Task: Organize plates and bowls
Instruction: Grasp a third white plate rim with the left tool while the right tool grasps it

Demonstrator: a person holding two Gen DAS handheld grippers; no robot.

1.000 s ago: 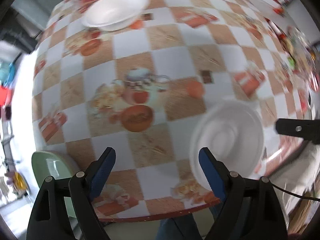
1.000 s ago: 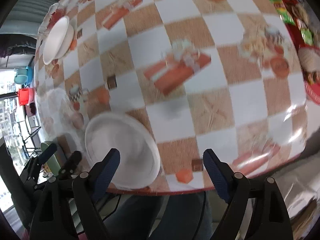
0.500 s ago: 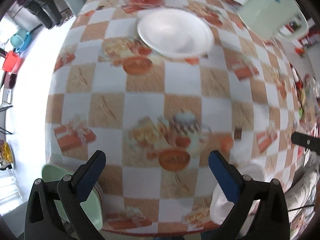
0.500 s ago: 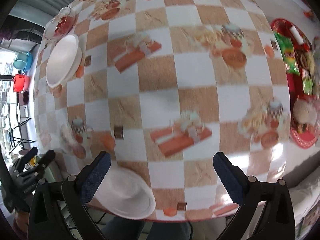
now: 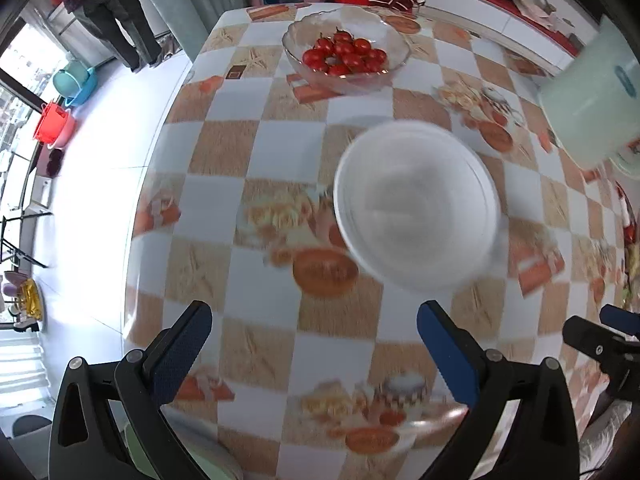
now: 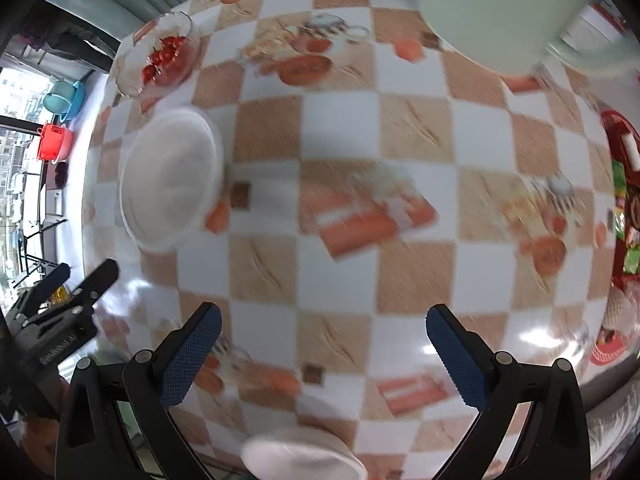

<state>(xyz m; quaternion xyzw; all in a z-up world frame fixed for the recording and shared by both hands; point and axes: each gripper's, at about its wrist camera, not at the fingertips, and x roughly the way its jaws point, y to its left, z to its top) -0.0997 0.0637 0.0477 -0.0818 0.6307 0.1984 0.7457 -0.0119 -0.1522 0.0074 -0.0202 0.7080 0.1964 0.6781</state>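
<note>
A white bowl [image 5: 416,204] sits on the checkered tablecloth ahead of my left gripper [image 5: 314,344], which is open and empty above the table. The same bowl shows in the right wrist view [image 6: 170,180] at the left. My right gripper [image 6: 322,340] is open and empty over the table. A second white bowl [image 6: 300,458] lies at the near table edge, below and between its fingers. A pale green plate [image 5: 200,460] peeks out at the near edge under my left gripper. The left gripper also shows in the right wrist view [image 6: 68,292] at the far left.
A glass bowl of cherry tomatoes [image 5: 346,54] stands at the far end of the table. A pale green jug [image 5: 592,108] stands at the right, also seen in the right wrist view [image 6: 504,12]. A red tray of snacks [image 6: 624,200] lies at the right edge. Floor lies left of the table.
Both grippers have moved forward over the table. The far white bowl is now much closer to the left gripper; the near white bowl has slipped to the bottom of the right view.
</note>
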